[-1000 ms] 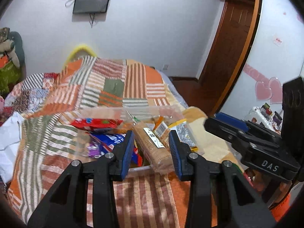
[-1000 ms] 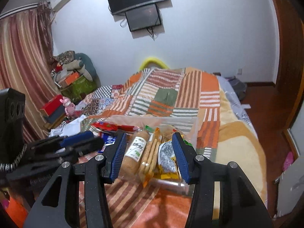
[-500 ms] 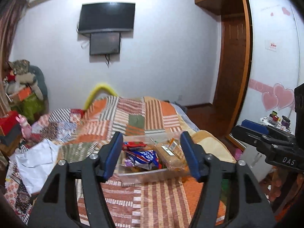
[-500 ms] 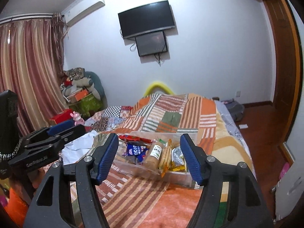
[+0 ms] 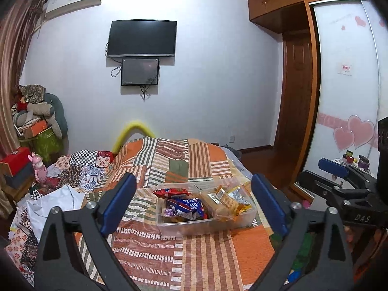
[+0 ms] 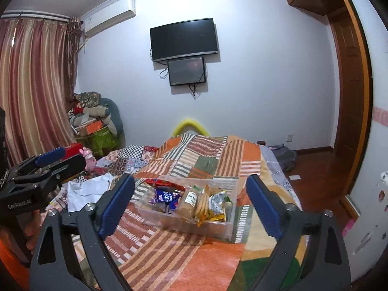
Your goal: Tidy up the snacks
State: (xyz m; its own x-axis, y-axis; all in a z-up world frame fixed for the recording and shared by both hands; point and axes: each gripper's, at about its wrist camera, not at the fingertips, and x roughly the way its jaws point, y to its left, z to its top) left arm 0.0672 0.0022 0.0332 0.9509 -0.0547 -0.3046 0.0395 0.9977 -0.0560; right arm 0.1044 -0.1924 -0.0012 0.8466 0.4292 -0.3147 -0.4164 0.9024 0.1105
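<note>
A bed (image 5: pixel 198 249) fills the lower part of both views, covered by a patchwork quilt (image 5: pixel 174 160) of orange, green and striped squares. Beyond the bed's far end stands a white wall carrying 2 dark screens, a large television (image 5: pixel 141 38) with a smaller screen (image 5: pixel 140 71) directly under it. An air conditioner (image 6: pixel 109 17) sits high on that wall, next to striped curtains (image 6: pixel 31 84). To the bed's left lie a heap of cushions and boxes (image 5: pixel 36 118) and a white sheet of paper (image 5: pixel 53 206). On the bed's other side are a wooden door (image 5: pixel 295 92) and a wardrobe panel with pink hearts (image 5: pixel 354 133).

A clear plastic container (image 5: pixel 206 220) rests on the quilt, on the near half of the bed. In it lie the snacks: a red packet (image 5: pixel 171 191) along its far-left edge, a blue packet (image 5: pixel 188 206) beside that, a brown biscuit roll (image 5: pixel 214 203), and yellow wrappers (image 6: pixel 215 203) at the right end.

The left hand-held gripper (image 5: pixel 191 206) is opening its jaws, already wide, with nothing clamped; the container shows beyond them, untouched. The right hand-held gripper (image 6: pixel 189 206) is likewise opening wide and holds nothing.
</note>
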